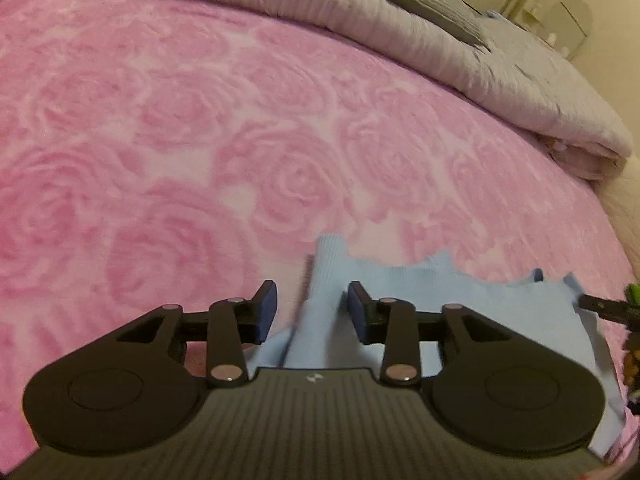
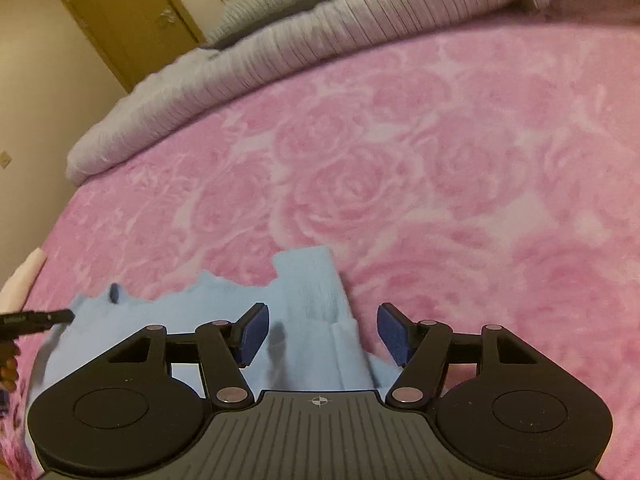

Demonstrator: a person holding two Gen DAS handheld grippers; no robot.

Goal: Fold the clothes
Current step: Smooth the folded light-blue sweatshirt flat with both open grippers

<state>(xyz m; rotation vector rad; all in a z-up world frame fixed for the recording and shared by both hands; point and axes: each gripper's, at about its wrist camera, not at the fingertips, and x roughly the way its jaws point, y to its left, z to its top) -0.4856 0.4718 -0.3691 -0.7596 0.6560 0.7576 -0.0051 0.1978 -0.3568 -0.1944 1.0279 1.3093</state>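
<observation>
A light blue knit garment lies flat on the pink rose-patterned blanket, with one sleeve pointing away from me. My left gripper stands open over that sleeve; the cloth lies between the pads, and the left pad is clear of it. In the right wrist view the same garment spreads to the left, its other sleeve running up between the pads. My right gripper is open wide, and neither pad presses the fabric.
A rolled pale lilac-grey quilt lies along the far side of the bed, also seen as the quilt in the right wrist view. A brown door stands behind. The bed edge drops off at the right.
</observation>
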